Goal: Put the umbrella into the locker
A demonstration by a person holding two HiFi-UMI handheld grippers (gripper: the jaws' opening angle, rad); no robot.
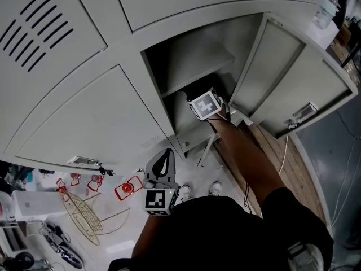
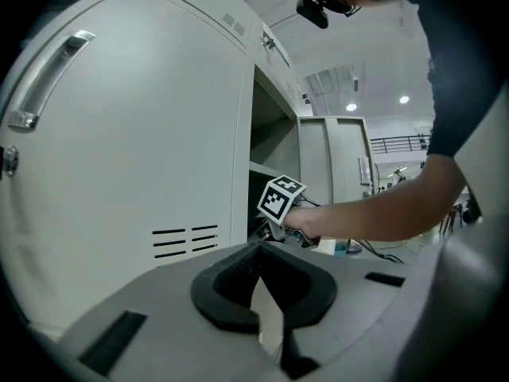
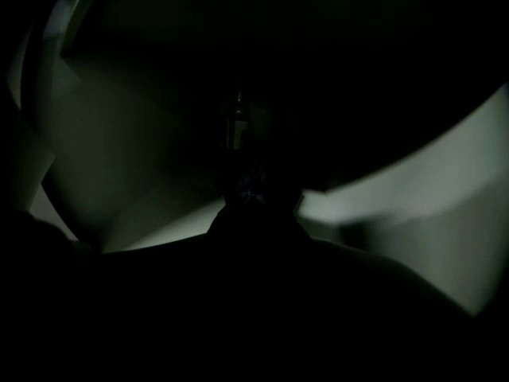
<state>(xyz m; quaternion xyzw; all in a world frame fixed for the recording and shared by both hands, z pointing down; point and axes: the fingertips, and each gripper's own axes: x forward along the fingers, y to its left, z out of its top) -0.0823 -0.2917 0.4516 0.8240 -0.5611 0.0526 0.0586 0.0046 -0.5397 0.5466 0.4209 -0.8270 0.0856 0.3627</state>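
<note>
**A:** Right tongs (image 3: pixel 253 204), inside the pale grey metal locker (image 1: pixel 189 51): what do they carry?

**B:** Their own view is nearly black. A slim dark rod-like shape, read as the folded black umbrella (image 3: pixel 237 138), rises from between the jaws. Whether the pads press on it cannot be told in this light.

**A:** Its long axis?

**B:** Along the tongs' own line, pointing away from them toward the back of the open compartment, below the grey inner shelf (image 1: pixel 197 77). The umbrella thus lies within the locker, just ahead of the right tongs.

**A:** And the left tongs (image 2: pixel 259 251)?

**B:** Jaws together at the tips, nothing between them. They hang outside, before the closed grey door with louvre slots (image 2: pixel 184 241), well apart from the opening.

**A:** So the nearer hand?

**B:** The right, by far. Judged: the coming move is a release and a straight withdrawal past the open grey door (image 1: pixel 293 81), back along that same axis, so the umbrella is not dragged out.
</note>
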